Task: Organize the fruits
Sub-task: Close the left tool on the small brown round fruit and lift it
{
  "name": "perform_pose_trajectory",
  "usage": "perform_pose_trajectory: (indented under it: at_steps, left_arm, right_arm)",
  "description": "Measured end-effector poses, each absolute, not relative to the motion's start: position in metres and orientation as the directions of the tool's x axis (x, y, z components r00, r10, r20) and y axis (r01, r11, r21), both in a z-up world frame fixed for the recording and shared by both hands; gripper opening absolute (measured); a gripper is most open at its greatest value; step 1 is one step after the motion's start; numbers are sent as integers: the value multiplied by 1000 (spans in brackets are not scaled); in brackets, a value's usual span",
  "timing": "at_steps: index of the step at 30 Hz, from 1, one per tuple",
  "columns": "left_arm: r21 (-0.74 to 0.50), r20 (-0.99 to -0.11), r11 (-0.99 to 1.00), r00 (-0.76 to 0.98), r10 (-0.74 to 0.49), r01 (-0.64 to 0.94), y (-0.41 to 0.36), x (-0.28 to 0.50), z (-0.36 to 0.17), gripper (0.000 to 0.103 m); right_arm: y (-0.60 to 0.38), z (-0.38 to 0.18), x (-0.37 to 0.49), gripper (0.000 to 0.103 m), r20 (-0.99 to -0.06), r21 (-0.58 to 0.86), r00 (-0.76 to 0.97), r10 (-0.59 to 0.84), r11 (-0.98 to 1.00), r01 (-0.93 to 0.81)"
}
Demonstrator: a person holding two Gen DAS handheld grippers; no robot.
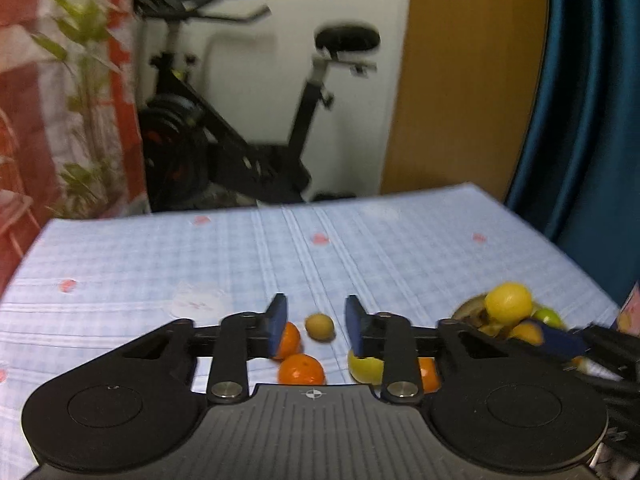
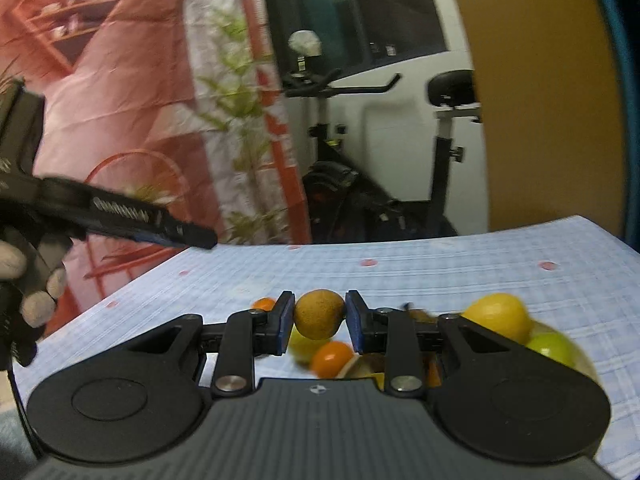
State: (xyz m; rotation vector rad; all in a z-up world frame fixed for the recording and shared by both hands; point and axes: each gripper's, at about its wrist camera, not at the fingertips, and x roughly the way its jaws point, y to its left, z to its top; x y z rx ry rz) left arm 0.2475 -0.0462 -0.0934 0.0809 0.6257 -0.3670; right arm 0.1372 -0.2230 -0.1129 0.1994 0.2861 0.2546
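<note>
My right gripper [image 2: 319,316] is shut on a small round brown fruit [image 2: 319,314], lifted above the blue checked tablecloth [image 2: 440,272]. Beneath it lie an orange [image 2: 332,356] and a yellow-green fruit [image 2: 302,346]. At the right, a bowl [image 1: 466,308] holds a lemon [image 1: 508,302] and a green fruit [image 1: 548,317]. My left gripper [image 1: 317,320] hangs over the loose fruit with its jaws drawn narrow and nothing gripped. Past its pads lie a small brown fruit [image 1: 319,326], two oranges [image 1: 301,368] and a yellow-green fruit [image 1: 364,368].
An exercise bike [image 1: 248,132] stands beyond the table's far edge. A red patterned curtain [image 1: 60,120] hangs on the left; a wooden door [image 1: 460,80] and a blue curtain [image 1: 592,120] are on the right. A gloved hand [image 2: 36,280] holds the left gripper.
</note>
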Motion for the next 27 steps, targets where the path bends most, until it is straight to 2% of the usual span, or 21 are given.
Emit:
perform_pose_trajectory:
  at_steps: [4, 16, 27]
  left_arm:
    - [-21, -641, 929, 708, -297, 370, -62, 279, -116, 28]
    - [64, -711, 902, 653, -259, 427, -84, 322, -152, 29]
    - [86, -728, 884, 635, -258, 459, -86, 318, -157, 30]
  right_arm:
    - [-241, -117, 140, 30, -263, 258, 932, 248, 949, -180]
    - [-265, -124, 143, 30, -284, 307, 931, 229, 942, -138]
    - [-261, -126, 142, 30, -300, 311, 925, 234, 940, -137]
